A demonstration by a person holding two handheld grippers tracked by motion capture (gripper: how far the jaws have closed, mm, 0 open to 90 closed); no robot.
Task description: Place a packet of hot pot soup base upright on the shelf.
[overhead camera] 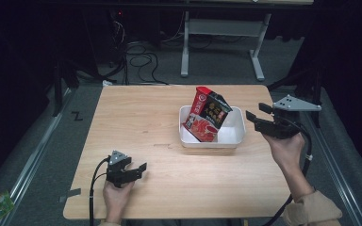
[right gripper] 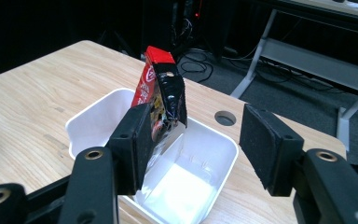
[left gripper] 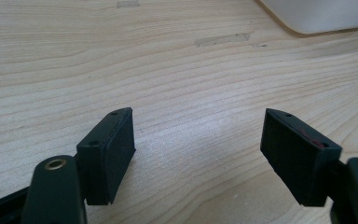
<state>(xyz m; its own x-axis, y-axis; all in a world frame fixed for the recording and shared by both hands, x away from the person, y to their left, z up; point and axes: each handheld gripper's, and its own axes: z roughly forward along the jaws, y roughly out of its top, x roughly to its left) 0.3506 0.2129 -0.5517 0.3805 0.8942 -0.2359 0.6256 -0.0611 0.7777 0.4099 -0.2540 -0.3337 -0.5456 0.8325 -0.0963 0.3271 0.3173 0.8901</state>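
- A red-and-black snack packet (overhead camera: 209,115) leans upright inside the white tub (overhead camera: 235,133) on the table (overhead camera: 136,122), propped by the tub's wall.
- The right tongs (overhead camera: 256,114) hang released just beside the tub, holding nothing.
- The left tongs (overhead camera: 140,170) rest released, well apart.

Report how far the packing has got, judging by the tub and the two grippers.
Done, by the look of it: the red and black packet stands tilted inside the white tub. In hand: nothing; the right gripper hangs open beside the tub, and the left gripper sits open low over bare table. No other loose item is on the table to pack.
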